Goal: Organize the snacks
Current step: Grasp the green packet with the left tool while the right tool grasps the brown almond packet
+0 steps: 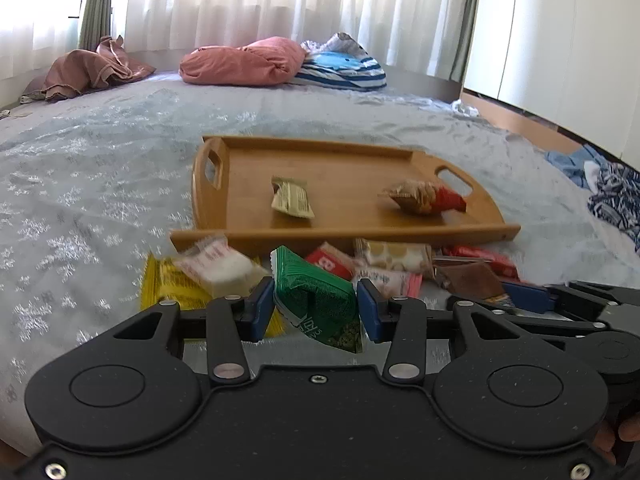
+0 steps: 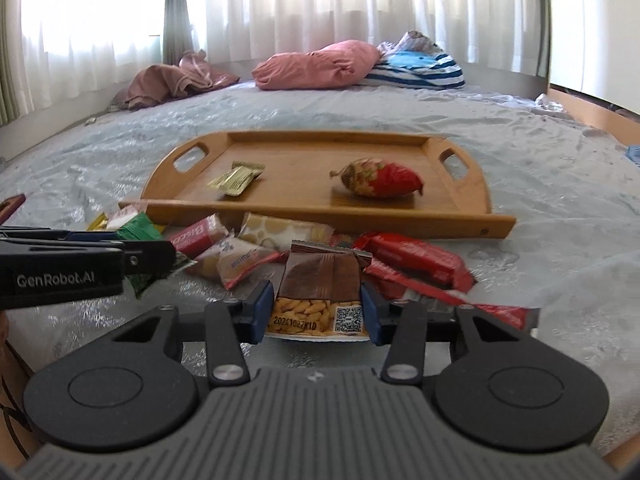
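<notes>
Your left gripper (image 1: pixel 316 306) has its blue pads (image 1: pixel 261 308) clamped on a green packet (image 1: pixel 316 300), which stands on edge between them with its lower corner hanging below. Just past it lies the snack pile on the bedspread (image 1: pixel 100 200): a yellow packet (image 1: pixel 168 288) flat at the left, a pale packet (image 1: pixel 220 268) blurred above it, then a red one (image 1: pixel 330 264) and a biscuit packet (image 1: pixel 394 256) close against the tray's near rail.

Your right gripper (image 2: pixel 318 306) is pinched onto a brown packet (image 2: pixel 322 280), one pad on each side edge, printed code and date facing you. To its right sit red wrappers (image 2: pixel 416 260) overlapping one another; to its left a pink-edged packet (image 2: pixel 240 262), and the left gripper reaching in from the side with the green packet.

Beyond the pile, the wooden tray (image 2: pixel 472 196) rests on the bed. On it lie two items, well apart: a gold wrapper (image 2: pixel 236 180) toward the left handle and a red-and-tan bag (image 2: pixel 380 180) toward the right handle. Far back, by the curtains (image 2: pixel 320 0), lie a pink pillow (image 2: pixel 316 66) and a striped cushion (image 2: pixel 420 68).
</notes>
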